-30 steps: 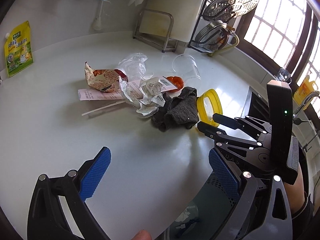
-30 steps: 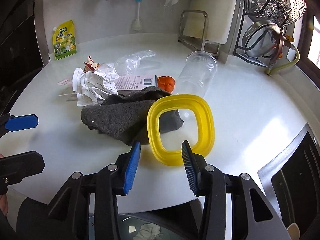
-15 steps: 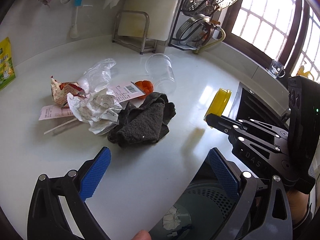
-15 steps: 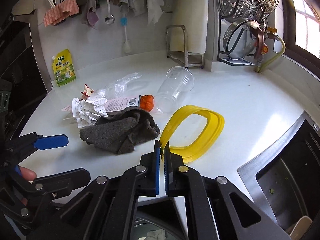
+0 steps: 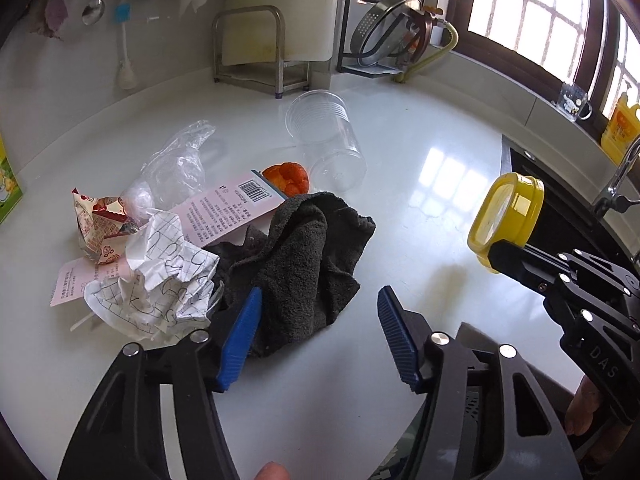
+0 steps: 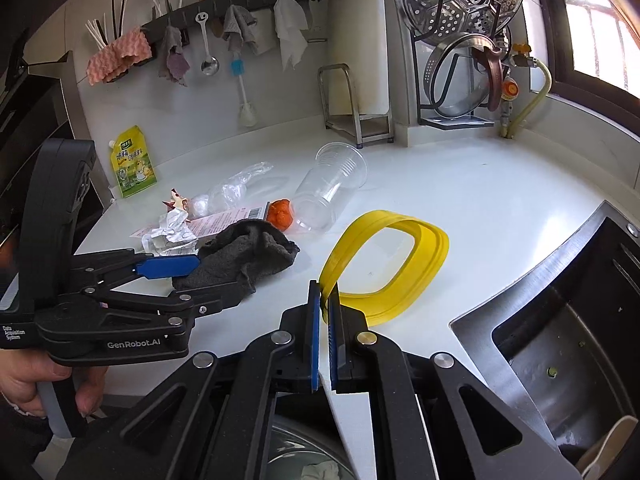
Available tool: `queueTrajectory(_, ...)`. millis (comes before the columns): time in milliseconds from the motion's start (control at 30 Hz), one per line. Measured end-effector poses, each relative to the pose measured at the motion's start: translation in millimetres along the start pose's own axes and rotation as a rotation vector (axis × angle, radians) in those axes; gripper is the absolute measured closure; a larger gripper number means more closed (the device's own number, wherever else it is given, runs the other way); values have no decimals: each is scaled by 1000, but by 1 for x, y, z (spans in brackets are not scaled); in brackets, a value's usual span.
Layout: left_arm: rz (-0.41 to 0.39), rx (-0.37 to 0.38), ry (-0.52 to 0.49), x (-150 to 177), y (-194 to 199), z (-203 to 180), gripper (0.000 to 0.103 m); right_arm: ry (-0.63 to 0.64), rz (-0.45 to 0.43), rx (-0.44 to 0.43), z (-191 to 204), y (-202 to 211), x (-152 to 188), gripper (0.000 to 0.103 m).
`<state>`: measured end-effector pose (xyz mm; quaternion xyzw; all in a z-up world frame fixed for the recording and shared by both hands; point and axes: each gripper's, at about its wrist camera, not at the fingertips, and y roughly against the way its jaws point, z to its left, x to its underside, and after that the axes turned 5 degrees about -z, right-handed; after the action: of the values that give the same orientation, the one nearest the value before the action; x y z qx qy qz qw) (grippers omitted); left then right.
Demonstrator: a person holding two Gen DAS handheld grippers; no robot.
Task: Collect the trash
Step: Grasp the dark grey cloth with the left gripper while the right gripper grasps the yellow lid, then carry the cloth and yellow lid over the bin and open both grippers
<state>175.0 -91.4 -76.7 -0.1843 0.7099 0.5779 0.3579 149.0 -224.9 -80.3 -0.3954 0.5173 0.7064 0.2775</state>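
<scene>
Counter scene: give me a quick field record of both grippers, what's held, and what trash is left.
right gripper: shut on yellow lid frame, lifted off the counter
left gripper: jaws have just been closing, around the near edge of the grey cloth; pads not pressing
left on counter: crumpled paper, pink label, snack wrapper, plastic bag, orange peel, clear cup on its side

counter (image 5: 420, 208): glossy, smooth white
cloth (image 5: 304, 252): dark grey, matt, rough terry
cup (image 5: 328, 140): clear ribbed plastic
yellow lid (image 6: 400, 256): smooth plastic
paper ball (image 5: 160, 280): crumpled
</scene>
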Motion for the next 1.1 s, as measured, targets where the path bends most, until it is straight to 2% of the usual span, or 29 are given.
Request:
queueTrajectory(33,6,-3,-8,0,-2,0,75,-3,-3,0,0,1,0,100)
queueTrajectory(67,15,-1,-7,1,-4,1,83,-3,-7,0,1,2,0,100)
queueTrajectory(200,17,16,1,3,-4,3,95,8,-15,0,5,5,1,100)
queueTrajectory(333,-9,40,-6,2,5,2,98,4,-20,4,5,7,1,100)
queueTrajectory(667,-112,61,-6,5,67,-6,98,30,-32,-1,21,23,-2,100)
queueTrajectory(767,-139,43,-7,8,86,-8,98,35,-39,-3,28,32,-2,100)
queueTrajectory(1100,-238,77,-5,21,155,-14,98,28,-64,-6,49,76,10,100)
